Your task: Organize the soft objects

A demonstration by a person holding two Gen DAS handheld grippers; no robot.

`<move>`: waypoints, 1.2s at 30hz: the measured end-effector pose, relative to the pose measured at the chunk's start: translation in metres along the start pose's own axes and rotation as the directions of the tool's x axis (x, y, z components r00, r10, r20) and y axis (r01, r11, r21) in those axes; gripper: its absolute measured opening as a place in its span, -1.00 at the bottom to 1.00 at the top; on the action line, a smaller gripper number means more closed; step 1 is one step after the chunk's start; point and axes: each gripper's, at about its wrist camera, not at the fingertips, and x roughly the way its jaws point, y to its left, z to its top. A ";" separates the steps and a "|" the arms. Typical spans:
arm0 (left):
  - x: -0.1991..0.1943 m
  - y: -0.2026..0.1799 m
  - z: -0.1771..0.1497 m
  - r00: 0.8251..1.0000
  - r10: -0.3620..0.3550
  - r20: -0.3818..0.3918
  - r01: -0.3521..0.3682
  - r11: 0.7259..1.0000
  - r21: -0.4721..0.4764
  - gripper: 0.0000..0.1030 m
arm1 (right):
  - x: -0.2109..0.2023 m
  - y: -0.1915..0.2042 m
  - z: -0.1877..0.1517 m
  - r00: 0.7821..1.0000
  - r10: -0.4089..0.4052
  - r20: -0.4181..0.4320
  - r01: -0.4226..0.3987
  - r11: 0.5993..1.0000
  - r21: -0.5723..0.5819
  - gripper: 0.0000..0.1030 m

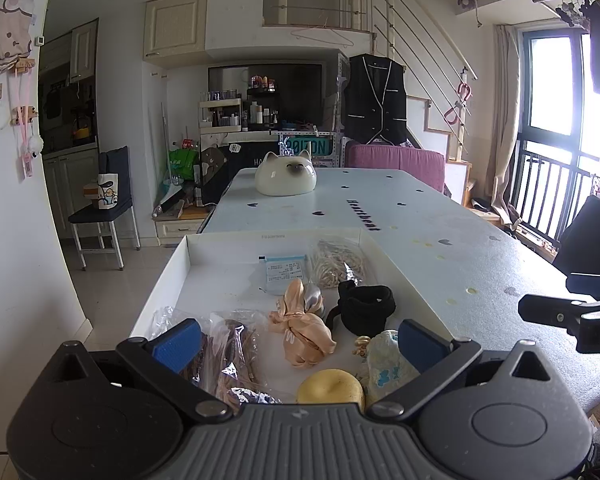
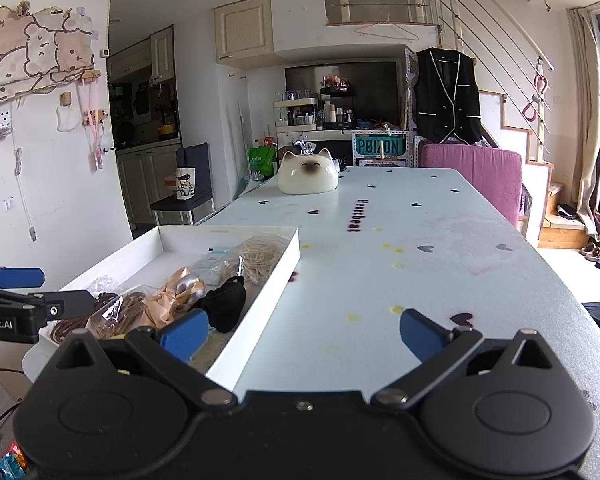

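A white tray (image 1: pixel 180 264) is seen at the near left of the pale counter (image 1: pixel 440 240), and the soft things are gathered inside it. Near the tray's middle a peach scarf (image 1: pixel 300 328) is bunched, with a black band (image 1: pixel 364 308) just to its right. Farther back a bag of cord (image 1: pixel 336 260) is laid beside a blue packet (image 1: pixel 282 274). At the near left of the tray a bag of brown strands (image 1: pixel 232 344) is found, and at the near edge a yellow ball (image 1: pixel 332 388) is set against a pale printed cloth (image 1: pixel 388 364).

The left tongs (image 1: pixel 298 344) are held spread wide above the near end of the tray, and nothing is gripped between the blue pads (image 1: pixel 178 344). The right tongs (image 2: pixel 304 334) are likewise spread wide and empty; they are held over the tray's right wall and the bare counter beside it.

At the far end of the counter a cat figure (image 1: pixel 286 178) is placed, well apart from the tray.
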 end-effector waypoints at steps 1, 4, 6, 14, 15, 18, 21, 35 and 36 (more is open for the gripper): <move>0.000 0.000 0.000 1.000 0.000 0.000 0.000 1.000 0.000 1.00 | -0.001 0.000 0.000 1.000 0.001 0.001 -0.001 1.000 0.000 1.00; 0.000 0.000 0.000 1.000 0.000 0.000 0.000 1.000 0.000 1.00 | -0.001 0.000 0.001 1.000 0.001 0.001 -0.001 1.000 0.001 1.00; 0.000 0.000 0.000 1.000 0.000 0.000 0.000 1.000 0.000 1.00 | -0.002 0.000 0.001 1.000 0.001 0.002 -0.001 1.000 0.001 1.00; 0.000 0.000 0.000 1.000 0.000 0.000 0.000 1.000 0.001 1.00 | -0.005 0.002 0.002 1.000 0.001 0.007 -0.001 1.000 0.001 1.00; 0.000 0.000 0.000 1.000 0.000 0.000 0.000 1.000 0.001 1.00 | -0.005 0.002 0.002 1.000 0.001 0.006 -0.001 1.000 0.001 1.00; 0.000 0.000 0.000 1.000 0.000 0.001 0.000 1.000 0.001 1.00 | -0.005 0.002 0.002 1.000 0.001 0.007 -0.001 1.000 0.002 1.00; 0.000 0.000 0.000 1.000 0.000 0.001 0.000 1.000 0.002 1.00 | -0.005 0.002 0.002 1.000 0.000 0.007 0.000 1.000 0.001 1.00; -0.002 0.000 0.001 1.000 0.004 0.004 -0.004 1.000 0.002 1.00 | -0.004 0.002 0.001 1.000 0.001 0.007 -0.001 1.000 0.001 1.00; -0.004 0.000 0.002 1.000 0.005 0.006 -0.005 1.000 0.001 1.00 | -0.004 0.002 0.001 1.000 0.001 0.007 -0.001 1.000 0.002 1.00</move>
